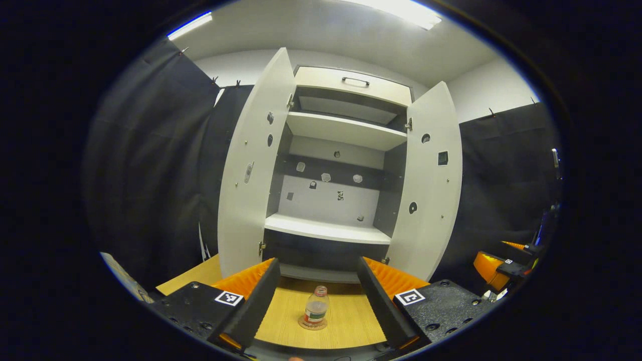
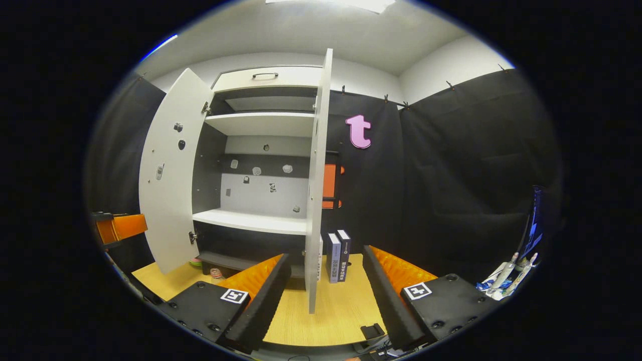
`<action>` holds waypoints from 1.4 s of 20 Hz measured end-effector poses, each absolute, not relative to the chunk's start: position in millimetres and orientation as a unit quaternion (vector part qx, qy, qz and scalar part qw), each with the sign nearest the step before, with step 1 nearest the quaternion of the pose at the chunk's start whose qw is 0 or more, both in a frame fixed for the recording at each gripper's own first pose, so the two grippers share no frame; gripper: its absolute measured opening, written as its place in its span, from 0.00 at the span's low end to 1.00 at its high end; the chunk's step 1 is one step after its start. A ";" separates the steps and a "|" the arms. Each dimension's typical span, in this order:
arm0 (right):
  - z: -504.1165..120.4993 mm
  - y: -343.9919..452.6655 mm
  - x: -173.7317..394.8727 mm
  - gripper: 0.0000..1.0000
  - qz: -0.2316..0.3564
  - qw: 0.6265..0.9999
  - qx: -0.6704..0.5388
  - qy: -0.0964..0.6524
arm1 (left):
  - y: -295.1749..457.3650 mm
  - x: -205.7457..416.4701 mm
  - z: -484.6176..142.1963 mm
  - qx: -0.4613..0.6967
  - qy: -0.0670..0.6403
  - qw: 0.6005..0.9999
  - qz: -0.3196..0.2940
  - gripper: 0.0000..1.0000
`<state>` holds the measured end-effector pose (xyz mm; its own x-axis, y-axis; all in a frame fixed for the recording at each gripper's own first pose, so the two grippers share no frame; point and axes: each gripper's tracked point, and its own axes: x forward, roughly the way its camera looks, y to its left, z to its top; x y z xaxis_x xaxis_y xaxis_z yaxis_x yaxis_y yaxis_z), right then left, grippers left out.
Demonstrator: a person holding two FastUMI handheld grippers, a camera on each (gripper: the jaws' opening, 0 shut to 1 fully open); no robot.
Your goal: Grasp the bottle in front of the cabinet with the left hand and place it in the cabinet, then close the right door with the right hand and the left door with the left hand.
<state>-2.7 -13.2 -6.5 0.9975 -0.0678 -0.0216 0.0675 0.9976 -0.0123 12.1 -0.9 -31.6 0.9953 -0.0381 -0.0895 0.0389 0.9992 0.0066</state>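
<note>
Recording booth: black cloth walls (image 2: 451,165), open white cabinet (image 1: 331,165), wooden table (image 1: 346,321).

A small clear bottle (image 1: 316,310) with a coloured label stands upright, low in the middle of the left gripper view, on the wooden surface (image 1: 346,321) before the cabinet (image 1: 335,165). The white cabinet fills the centre, left door (image 1: 253,170) and right door (image 1: 430,185) both swung open, shelves bare.

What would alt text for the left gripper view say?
A small bottle stands upright on a wooden table, between the open fingers of the left claw. Behind it a white cabinet has both doors swung open and its shelves bare.
</note>
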 end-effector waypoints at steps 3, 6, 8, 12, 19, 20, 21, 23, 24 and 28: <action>-6.9 -12.2 -1.7 0.97 -0.043 0.999 -0.004 0.011 | 1.4 18.5 -33.8 0.000 0.045 0.999 -0.025 0.95; -9.6 -8.1 -1.5 0.96 -0.048 0.999 -0.005 0.012 | 6.0 21.3 -31.8 0.005 0.040 0.999 -0.026 0.95; -10.8 -7.0 -4.7 0.96 -0.053 0.999 -0.005 0.012 | 7.0 22.3 -36.1 0.010 0.044 0.999 -0.031 0.95; -11.1 -9.4 -5.9 0.96 -0.065 0.998 -0.007 0.013 | 0.0 31.4 -58.2 0.013 0.050 0.997 -0.053 0.95; -18.1 -12.7 -4.7 0.97 -0.075 0.997 -0.013 0.021 | -14.9 56.5 -151.2 0.017 0.111 0.990 -0.086 0.95; -17.6 -13.7 -5.2 0.97 -0.077 0.997 -0.012 0.021 | -13.9 60.1 -168.9 0.025 0.124 0.988 -0.085 0.95; -18.0 -16.1 -4.7 0.97 -0.080 0.996 -0.013 0.021 | -12.1 64.7 -186.8 0.033 0.136 0.987 -0.081 0.95; -21.2 -23.8 -5.5 0.97 -0.090 0.995 -0.024 0.024 | -10.3 71.5 -217.1 0.042 0.156 0.984 -0.078 0.95; -21.0 -26.9 -5.9 0.97 -0.095 0.995 -0.029 0.024 | -10.3 75.9 -228.8 0.044 0.160 0.983 -0.079 0.95; -21.8 -39.1 -7.0 0.97 -0.110 0.993 -0.037 0.029 | -6.7 96.6 -285.9 0.049 0.199 0.975 -0.082 0.95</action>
<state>-7.0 -39.1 -21.8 0.9743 -0.2196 -0.0503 0.2153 0.9733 -0.0800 96.6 -6.7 -285.9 0.9075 -0.1412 -0.3956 0.1805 0.9815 0.0636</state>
